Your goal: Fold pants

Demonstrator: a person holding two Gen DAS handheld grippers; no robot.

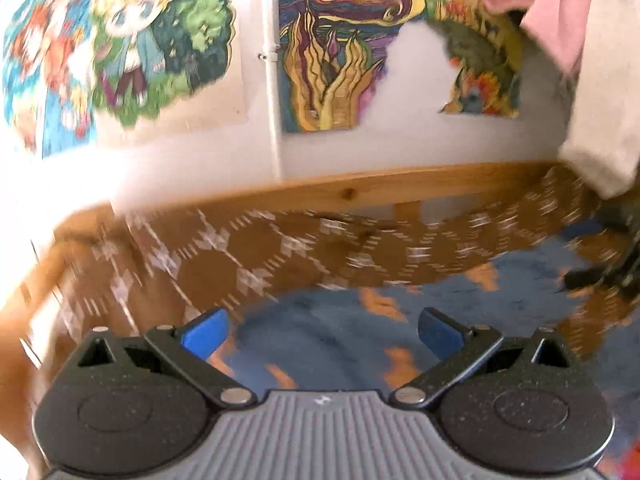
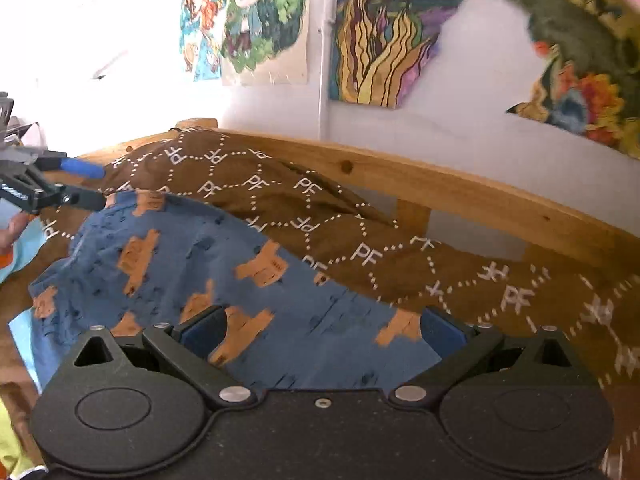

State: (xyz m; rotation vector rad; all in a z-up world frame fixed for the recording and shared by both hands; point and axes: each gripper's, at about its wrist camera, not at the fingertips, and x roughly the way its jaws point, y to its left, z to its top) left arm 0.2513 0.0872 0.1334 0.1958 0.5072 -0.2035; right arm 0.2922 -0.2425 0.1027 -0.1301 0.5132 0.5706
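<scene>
The pants [image 2: 168, 264] are blue with orange patches and lie spread on a brown patterned blanket [image 2: 460, 280]. My right gripper [image 2: 322, 330] is open just above the pants' near edge, with cloth between its blue pads. My left gripper [image 1: 322, 334] is open and empty over the pants [image 1: 320, 332], which look blurred in the left wrist view. The left gripper also shows at the far left of the right wrist view [image 2: 94, 186], open at the pants' far corner.
A wooden bed rail [image 2: 440, 184] runs behind the blanket [image 1: 260, 256]. Colourful posters [image 2: 384, 40] hang on the white wall. A person's pale sleeve and pink cloth [image 1: 560, 20] hang at the upper right of the left wrist view.
</scene>
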